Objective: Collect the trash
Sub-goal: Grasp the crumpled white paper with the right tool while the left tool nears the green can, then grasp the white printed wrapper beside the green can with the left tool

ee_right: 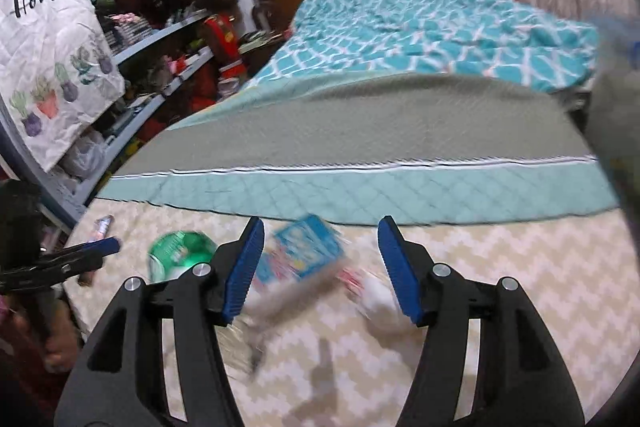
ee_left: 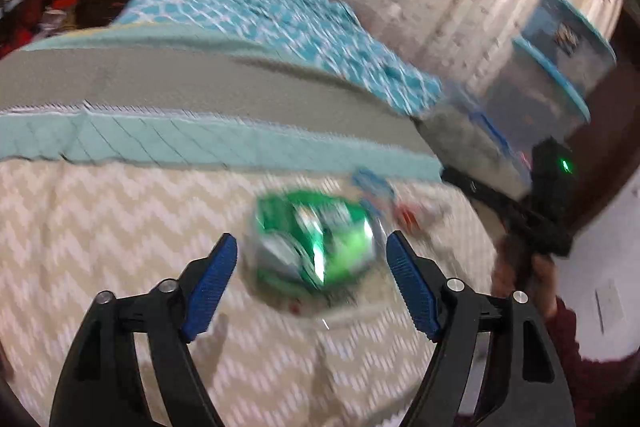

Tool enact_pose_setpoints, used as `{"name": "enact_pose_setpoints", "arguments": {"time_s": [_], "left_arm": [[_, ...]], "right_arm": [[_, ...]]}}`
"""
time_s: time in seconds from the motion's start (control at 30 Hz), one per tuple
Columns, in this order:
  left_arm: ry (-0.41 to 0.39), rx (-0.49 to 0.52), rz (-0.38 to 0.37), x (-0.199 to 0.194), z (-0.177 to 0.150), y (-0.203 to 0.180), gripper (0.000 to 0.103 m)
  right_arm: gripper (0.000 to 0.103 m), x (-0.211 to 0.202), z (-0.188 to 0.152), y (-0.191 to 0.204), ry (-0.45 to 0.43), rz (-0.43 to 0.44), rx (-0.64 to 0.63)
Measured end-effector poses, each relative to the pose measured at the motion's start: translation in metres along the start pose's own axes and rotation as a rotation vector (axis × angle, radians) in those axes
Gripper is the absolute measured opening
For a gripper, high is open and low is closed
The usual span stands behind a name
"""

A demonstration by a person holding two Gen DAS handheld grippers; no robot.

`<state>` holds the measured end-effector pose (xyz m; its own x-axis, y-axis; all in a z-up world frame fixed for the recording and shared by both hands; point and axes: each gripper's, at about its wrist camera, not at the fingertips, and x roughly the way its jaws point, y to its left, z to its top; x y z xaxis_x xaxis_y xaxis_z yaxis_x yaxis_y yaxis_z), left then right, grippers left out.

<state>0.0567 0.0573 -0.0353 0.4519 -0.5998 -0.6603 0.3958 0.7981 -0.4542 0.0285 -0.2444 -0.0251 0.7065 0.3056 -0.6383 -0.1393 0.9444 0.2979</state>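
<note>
A crushed green can (ee_left: 312,243) lies on the beige zigzag bedcover (ee_left: 100,227). My left gripper (ee_left: 312,251) is open, its blue pads on either side of the can, not touching it. The can also shows in the right wrist view (ee_right: 178,251). My right gripper (ee_right: 320,247) is open above a blue and pink wrapper (ee_right: 304,251) with a grey crumpled piece (ee_right: 280,303) beside it. A small red and white wrapper (ee_right: 360,283) lies by the right pad. The left gripper's fingertips (ee_right: 106,246) show at the left of the right wrist view.
A teal and grey quilt (ee_right: 360,147) and a teal patterned blanket (ee_right: 420,27) cover the bed behind. Clear storage boxes with blue lids (ee_left: 540,95) stand at the right. Cluttered shelves (ee_right: 160,47) and a white "Home" bag (ee_right: 52,47) are at the left. A small tube (ee_right: 102,227) lies near the bed edge.
</note>
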Motion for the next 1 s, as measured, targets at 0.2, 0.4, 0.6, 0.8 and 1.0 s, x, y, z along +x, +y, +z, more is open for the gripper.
{"name": "enact_pose_setpoints", "arguments": {"time_s": [0.2, 0.4, 0.6, 0.8, 1.0], "left_arm": [[0.133, 0.007, -0.019, 0.043, -0.018, -0.011, 0.054], [0.095, -0.044, 0.125, 0.073, 0.014, 0.009, 0.054], [0.022, 0.013, 0.120, 0.043, 0.007, -0.001, 0.074], [0.118, -0.028, 0.076, 0.046, -0.023, 0.010, 0.074], [0.126, -0.038, 0.054, 0.052, -0.029, 0.015, 0.075]], "right_arm": [[0.083, 0.001, -0.022, -0.049, 0.005, -0.044, 0.152], [0.086, 0.033, -0.032, -0.042, 0.095, -0.076, 0.087], [0.051, 0.047, -0.035, -0.033, 0.109, -0.089, 0.049], [0.044, 0.023, -0.049, -0.015, 0.064, -0.056, 0.037], [0.044, 0.001, -0.071, 0.018, 0.056, 0.084, 0.066]]}}
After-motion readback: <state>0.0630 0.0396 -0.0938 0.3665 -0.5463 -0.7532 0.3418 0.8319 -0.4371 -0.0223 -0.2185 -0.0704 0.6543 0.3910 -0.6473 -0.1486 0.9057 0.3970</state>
